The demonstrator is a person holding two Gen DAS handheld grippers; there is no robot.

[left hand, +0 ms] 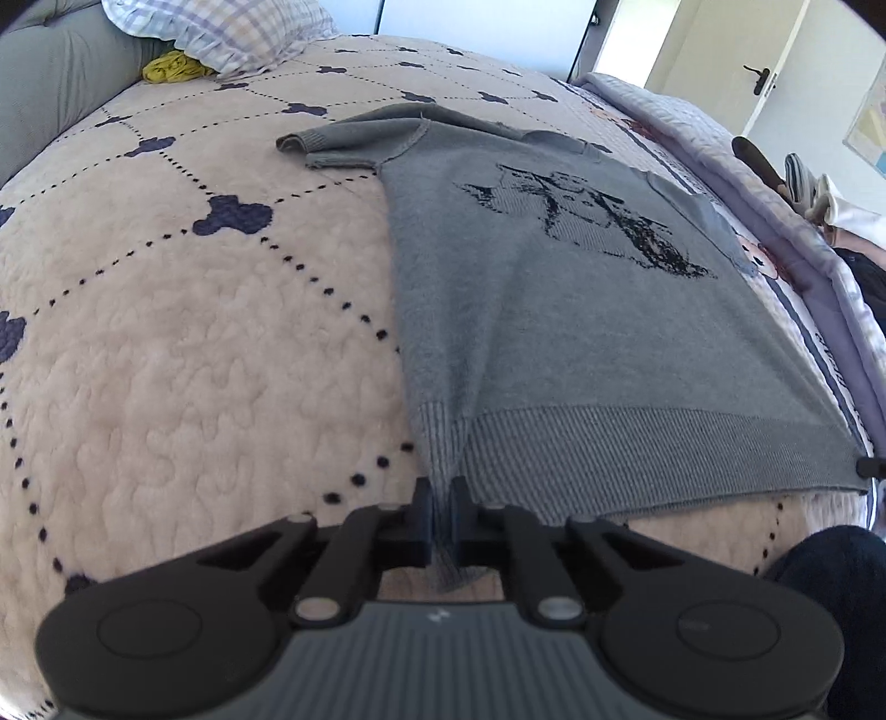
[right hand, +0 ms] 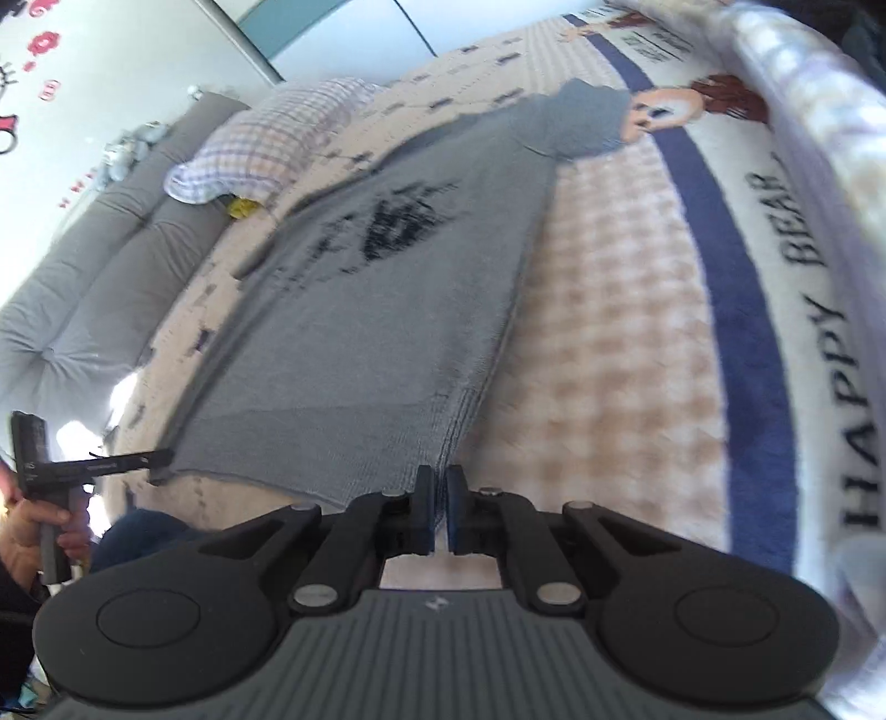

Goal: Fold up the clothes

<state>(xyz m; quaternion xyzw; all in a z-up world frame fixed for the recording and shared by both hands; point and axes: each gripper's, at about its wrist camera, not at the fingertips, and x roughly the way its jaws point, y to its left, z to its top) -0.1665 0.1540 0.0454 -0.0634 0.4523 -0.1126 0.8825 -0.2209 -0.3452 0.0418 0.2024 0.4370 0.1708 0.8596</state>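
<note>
Bed quilt carries grey sweater spread flat, print up, hem nearest. Left claw pinches one hem corner; right claw pressed together at the other, likely on fabric (view blurred). Keep both corners level and taut when lifting. Plaid pillow and yellow cloth sit well beyond the collar

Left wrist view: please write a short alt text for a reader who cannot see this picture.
The left gripper, shut, pinches the ribbed hem corner of a grey knitted sweater with a dark printed figure, which lies spread on a pink quilted bedspread. A checked pillow lies at the far end of the bed.
</note>
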